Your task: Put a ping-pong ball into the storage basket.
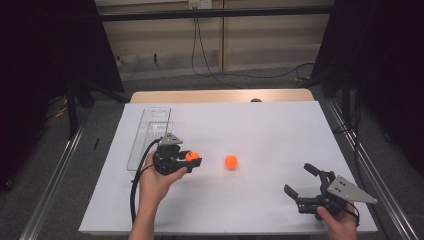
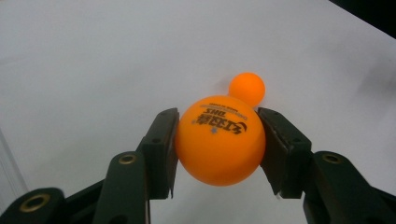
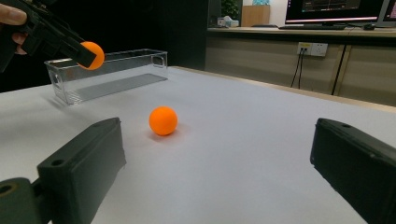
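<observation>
The left claw (image 2: 218, 140) grips a glossy orange ball (image 2: 219, 140) with black print; the right claw (image 3: 215, 168) gapes empty, a second ball (image 3: 163, 120) ahead.

A white sheet (image 1: 280, 125) covers the table (image 1: 220, 95), whose pale wooden edge shows along the far side. Grey floor (image 1: 250, 80) lies beyond it, with black cables (image 1: 210, 70) trailing across it up to a wall socket (image 1: 199, 4). The far wall is faced with light wooden panels (image 1: 270, 35). Dark curtains (image 1: 45, 45) hang at both sides. Metal rails (image 1: 55, 175) run along the floor left and right. In the right gripper view, a monitor (image 3: 336, 9) stands on a counter (image 3: 299, 32).
</observation>
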Demonstrator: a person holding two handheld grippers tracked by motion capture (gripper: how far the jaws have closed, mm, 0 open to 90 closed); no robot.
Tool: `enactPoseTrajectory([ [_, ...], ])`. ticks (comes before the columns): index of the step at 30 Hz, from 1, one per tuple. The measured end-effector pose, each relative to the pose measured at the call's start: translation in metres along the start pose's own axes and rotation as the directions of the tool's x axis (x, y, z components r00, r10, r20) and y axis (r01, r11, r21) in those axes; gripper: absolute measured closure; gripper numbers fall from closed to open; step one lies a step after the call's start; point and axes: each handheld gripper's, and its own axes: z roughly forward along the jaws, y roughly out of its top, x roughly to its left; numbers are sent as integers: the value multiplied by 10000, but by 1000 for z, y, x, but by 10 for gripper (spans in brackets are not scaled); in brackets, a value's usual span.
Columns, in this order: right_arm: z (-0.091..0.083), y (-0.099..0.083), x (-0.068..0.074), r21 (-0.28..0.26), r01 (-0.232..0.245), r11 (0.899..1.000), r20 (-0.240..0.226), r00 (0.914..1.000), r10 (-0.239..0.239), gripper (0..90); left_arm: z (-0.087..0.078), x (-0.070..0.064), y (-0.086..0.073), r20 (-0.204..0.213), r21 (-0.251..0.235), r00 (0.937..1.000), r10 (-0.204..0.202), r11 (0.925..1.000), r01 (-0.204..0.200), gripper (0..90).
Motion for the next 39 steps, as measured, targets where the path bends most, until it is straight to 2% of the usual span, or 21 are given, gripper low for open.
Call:
enactPoseTrajectory([
  [39,-1,1,0,-28,15,10000,21,10000,-15,25,-6,7,9,-166,-198,9996,-221,9996,218,508],
])
